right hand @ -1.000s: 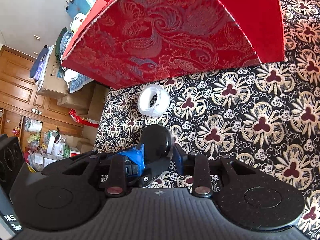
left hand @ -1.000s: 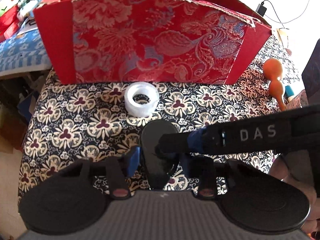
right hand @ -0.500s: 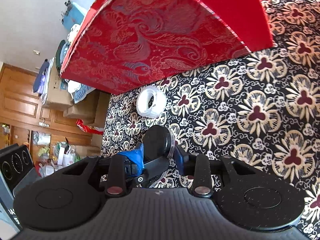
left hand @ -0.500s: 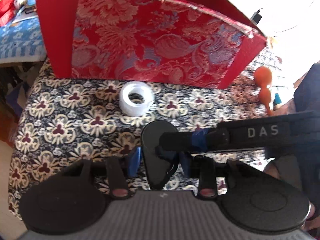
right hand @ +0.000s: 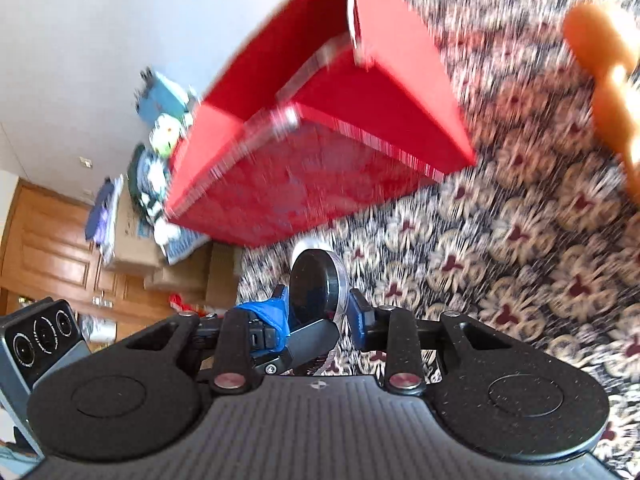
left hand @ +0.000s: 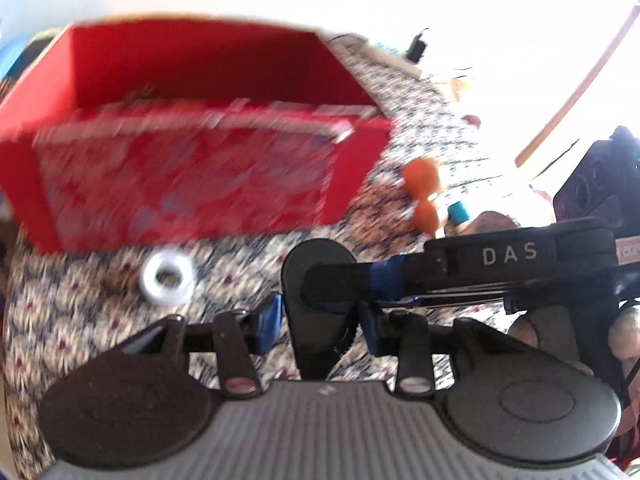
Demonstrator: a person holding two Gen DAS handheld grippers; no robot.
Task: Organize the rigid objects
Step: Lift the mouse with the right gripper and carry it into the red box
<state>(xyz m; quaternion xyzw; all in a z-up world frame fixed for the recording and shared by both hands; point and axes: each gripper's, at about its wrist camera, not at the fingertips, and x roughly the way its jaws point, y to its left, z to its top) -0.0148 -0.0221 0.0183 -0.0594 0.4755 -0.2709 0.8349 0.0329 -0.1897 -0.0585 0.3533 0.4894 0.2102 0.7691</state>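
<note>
Left gripper (left hand: 318, 316): blue-taped fingers closed on a black disc-shaped object (left hand: 316, 280), gripped edge-on between the pads.
Right gripper (right hand: 318, 308): also clamped on the same black disc (right hand: 314, 286); its finger, marked DAS (left hand: 508, 254), crosses the left wrist view from the right and meets the disc's face.
Disc detail: a silvery rim shows along its right edge in the right wrist view; what the object is, cannot tell.
Red box (left hand: 192, 140): open-topped, brocade-patterned front, standing on the cloth ahead of both grippers, well apart from the disc. Plain red inner walls visible; contents blurred.
Tape roll (left hand: 169, 280): clear ring lying flat on the cloth, near the box front, left of the disc.
Orange gourd-shaped item (left hand: 422, 192): on the cloth beside the box's right corner; a small blue thing (left hand: 458, 212) just beside it.
Tablecloth (right hand: 520, 260): dark with cream floral medallions.
Image quality: both views motion-blurred.
</note>
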